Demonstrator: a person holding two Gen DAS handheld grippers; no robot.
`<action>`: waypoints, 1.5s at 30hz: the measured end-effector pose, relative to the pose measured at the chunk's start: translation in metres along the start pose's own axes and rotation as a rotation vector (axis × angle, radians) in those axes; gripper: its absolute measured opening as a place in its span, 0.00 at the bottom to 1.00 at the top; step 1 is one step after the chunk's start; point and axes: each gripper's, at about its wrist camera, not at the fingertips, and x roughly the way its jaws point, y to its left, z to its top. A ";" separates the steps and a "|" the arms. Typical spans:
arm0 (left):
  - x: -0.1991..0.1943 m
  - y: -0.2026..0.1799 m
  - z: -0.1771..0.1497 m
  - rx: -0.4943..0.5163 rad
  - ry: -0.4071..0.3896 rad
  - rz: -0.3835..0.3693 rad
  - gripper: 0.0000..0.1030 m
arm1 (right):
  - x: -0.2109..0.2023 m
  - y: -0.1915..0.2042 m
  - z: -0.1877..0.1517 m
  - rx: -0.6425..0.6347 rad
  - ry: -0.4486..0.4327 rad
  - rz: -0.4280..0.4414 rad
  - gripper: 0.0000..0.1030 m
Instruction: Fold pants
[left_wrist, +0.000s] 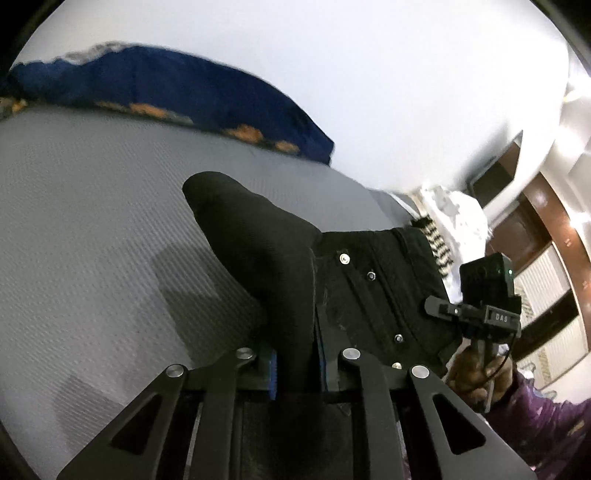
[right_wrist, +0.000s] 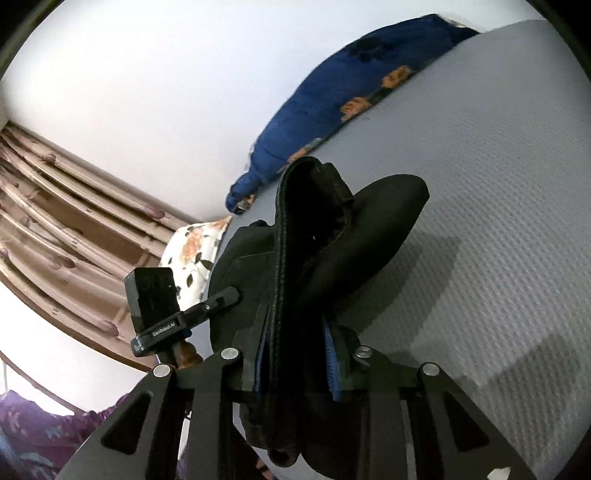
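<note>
Black pants hang lifted above a grey bed sheet. My left gripper is shut on a fold of the black fabric, which rises in a hump between the blue pads. To its right the waistband part with metal studs stretches toward the other gripper's body, held by a hand. In the right wrist view my right gripper is shut on a thick stitched band of the pants, which stands up between its pads; more black cloth droops to the right.
A dark blue blanket with orange flowers lies along the bed's far edge by a white wall. A floral pillow and brown curtains are at the left of the right wrist view. A purple sleeve shows beside brown furniture.
</note>
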 end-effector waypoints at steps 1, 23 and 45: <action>-0.006 0.004 0.006 0.002 -0.010 0.012 0.15 | 0.008 0.002 0.006 -0.003 0.000 0.011 0.24; -0.025 0.145 0.134 0.014 -0.091 0.254 0.15 | 0.205 0.025 0.137 -0.042 0.076 0.080 0.24; -0.010 0.192 0.127 0.032 -0.212 0.573 0.77 | 0.248 0.014 0.150 -0.140 0.081 -0.150 0.35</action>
